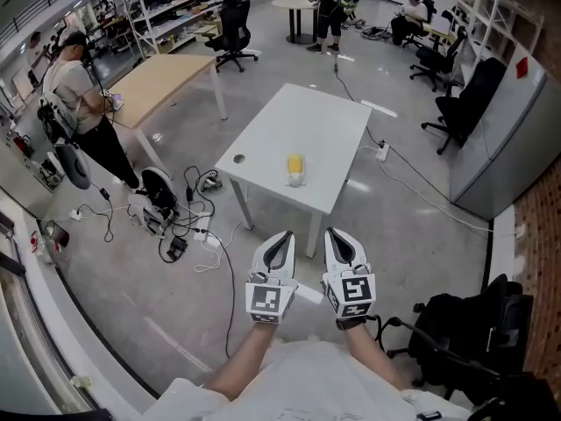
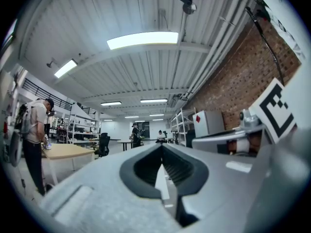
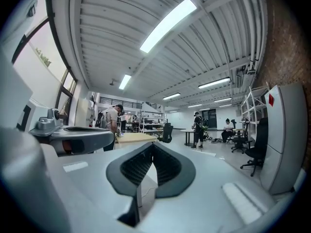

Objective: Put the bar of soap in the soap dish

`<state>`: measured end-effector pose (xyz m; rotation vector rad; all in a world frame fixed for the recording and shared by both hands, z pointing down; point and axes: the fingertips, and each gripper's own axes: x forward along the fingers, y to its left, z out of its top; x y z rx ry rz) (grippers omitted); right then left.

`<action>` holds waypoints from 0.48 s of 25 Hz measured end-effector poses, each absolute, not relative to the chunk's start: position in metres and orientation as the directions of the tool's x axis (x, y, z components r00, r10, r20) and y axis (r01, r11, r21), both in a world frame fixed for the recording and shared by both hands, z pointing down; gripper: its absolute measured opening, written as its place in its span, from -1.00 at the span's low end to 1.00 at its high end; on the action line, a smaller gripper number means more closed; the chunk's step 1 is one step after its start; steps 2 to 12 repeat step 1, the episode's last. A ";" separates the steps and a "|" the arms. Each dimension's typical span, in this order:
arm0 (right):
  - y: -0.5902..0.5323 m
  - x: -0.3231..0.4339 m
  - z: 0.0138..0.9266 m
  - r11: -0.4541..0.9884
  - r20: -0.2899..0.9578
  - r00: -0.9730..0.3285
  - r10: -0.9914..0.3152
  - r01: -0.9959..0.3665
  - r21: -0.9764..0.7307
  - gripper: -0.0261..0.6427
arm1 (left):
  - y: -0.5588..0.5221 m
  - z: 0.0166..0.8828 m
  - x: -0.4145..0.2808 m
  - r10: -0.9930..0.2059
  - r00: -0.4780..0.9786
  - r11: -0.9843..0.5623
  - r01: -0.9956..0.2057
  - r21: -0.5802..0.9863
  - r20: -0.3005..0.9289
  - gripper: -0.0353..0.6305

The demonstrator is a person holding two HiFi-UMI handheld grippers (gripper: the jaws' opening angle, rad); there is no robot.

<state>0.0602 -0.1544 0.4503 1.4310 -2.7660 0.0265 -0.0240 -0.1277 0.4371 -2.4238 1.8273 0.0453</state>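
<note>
A yellow bar of soap lies near the front edge of the white table, with a small pale piece against its near end. I cannot tell whether that piece is the soap dish. Both grippers hang side by side close to my body, well short of the table and pointing level toward it. My left gripper has its jaw tips together and nothing between them. My right gripper is shut and empty too. In both gripper views the soap is hidden.
Cables and gear litter the floor left of the table. A wooden table with a person beside it stands at the far left. A black chair is at my right, and a grey cabinet stands further right.
</note>
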 end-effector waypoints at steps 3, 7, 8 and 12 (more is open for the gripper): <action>-0.155 0.060 0.452 0.577 0.034 -0.577 -0.816 -0.817 -0.004 -0.89 | -0.127 0.439 -0.024 -0.956 0.280 -0.275 -0.959 -0.065 -0.086 -0.89; -0.155 0.060 0.452 0.577 0.034 -0.577 -0.816 -0.817 -0.004 -0.89 | -0.127 0.439 -0.024 -0.956 0.280 -0.275 -0.959 -0.065 -0.086 -0.89; -0.155 0.060 0.452 0.577 0.034 -0.577 -0.816 -0.817 -0.004 -0.89 | -0.127 0.439 -0.024 -0.956 0.280 -0.275 -0.959 -0.065 -0.086 -0.89; -0.155 0.060 0.452 0.577 0.034 -0.577 -0.816 -0.817 -0.004 -0.89 | -0.127 0.439 -0.024 -0.956 0.280 -0.275 -0.959 -0.065 -0.086 -0.89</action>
